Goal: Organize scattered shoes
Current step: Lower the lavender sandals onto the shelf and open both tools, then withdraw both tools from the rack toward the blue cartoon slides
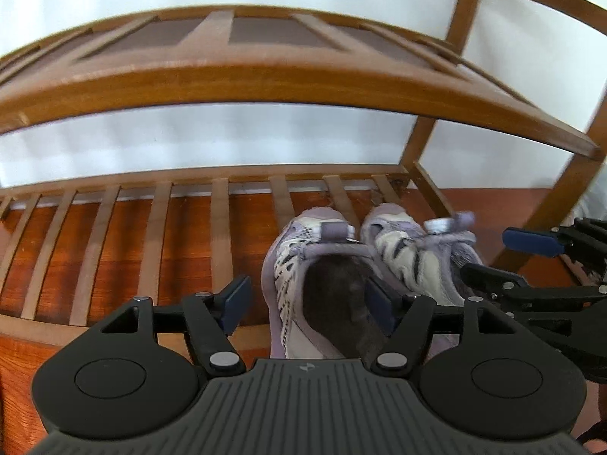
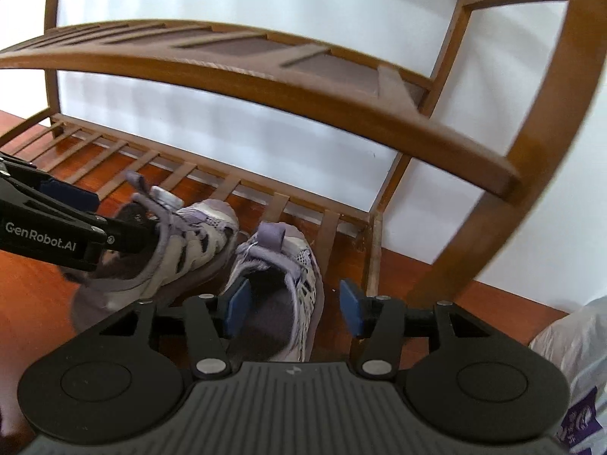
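Both grippers, left [image 1: 307,303] and right [image 2: 294,309], fingers spread, straddle lilac sneakers [image 2: 280,284]; left arm reads "GenRobot.AI" [image 2: 43,237].

1. You have two shoes in view, a lavender-and-white pair: the left shoe [image 1: 299,265] and the right shoe [image 1: 413,250].
2. You hold two grippers: the left gripper [image 1: 307,303] and the right gripper [image 2: 294,307].
3. You face one wooden shoe rack [image 1: 265,72] with two slatted shelves showing.
4. You see one white plastic bag [image 2: 576,356] at the right wrist view's edge.
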The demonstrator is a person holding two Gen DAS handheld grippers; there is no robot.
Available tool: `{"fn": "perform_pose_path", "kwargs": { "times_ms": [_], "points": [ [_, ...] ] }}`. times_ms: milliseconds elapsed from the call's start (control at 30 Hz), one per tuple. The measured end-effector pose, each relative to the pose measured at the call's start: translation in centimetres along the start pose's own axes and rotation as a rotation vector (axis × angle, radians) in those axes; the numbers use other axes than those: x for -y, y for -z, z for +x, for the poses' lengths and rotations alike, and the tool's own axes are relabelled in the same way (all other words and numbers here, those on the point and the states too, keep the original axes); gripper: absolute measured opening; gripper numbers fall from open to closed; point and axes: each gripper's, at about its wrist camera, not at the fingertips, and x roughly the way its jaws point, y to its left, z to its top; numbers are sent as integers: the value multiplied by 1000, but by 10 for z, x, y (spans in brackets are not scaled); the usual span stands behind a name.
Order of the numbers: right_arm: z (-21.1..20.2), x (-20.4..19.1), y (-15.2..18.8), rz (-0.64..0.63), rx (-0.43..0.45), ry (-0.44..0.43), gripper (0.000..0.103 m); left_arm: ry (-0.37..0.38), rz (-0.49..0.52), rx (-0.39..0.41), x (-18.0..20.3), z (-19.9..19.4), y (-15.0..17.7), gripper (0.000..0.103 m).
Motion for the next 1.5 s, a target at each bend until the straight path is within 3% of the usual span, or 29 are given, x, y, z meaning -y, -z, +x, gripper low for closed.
{"fn": "perform_pose_path", "kwargs": {
  "times_ms": [200,400,567,733,933,1167,1500],
  "points": [
    [-40,-3,9,32,3,-24,58,13,25,15,10,-23,7,69],
    [-55,-5,26,60,-32,-46,57,8,47,-8,15,-28,23,67],
    [-53,-6,45,83,-74,-63,57,8,64,-50,14,-23,38,66],
    [-44,-6,63,114,-112,-75,57,13,88,-90,13,-14,51,52],
    [-27,-6,72,132,-139,-93,52,18,117,-136,12,-4,66,46],
    [-15,-9,73,133,-147,-124,39,28,132,-125,17,8,58,40],
    [2,-7,61,147,-143,-138,39,41,155,-110,23,25,45,38]
  ]
}}
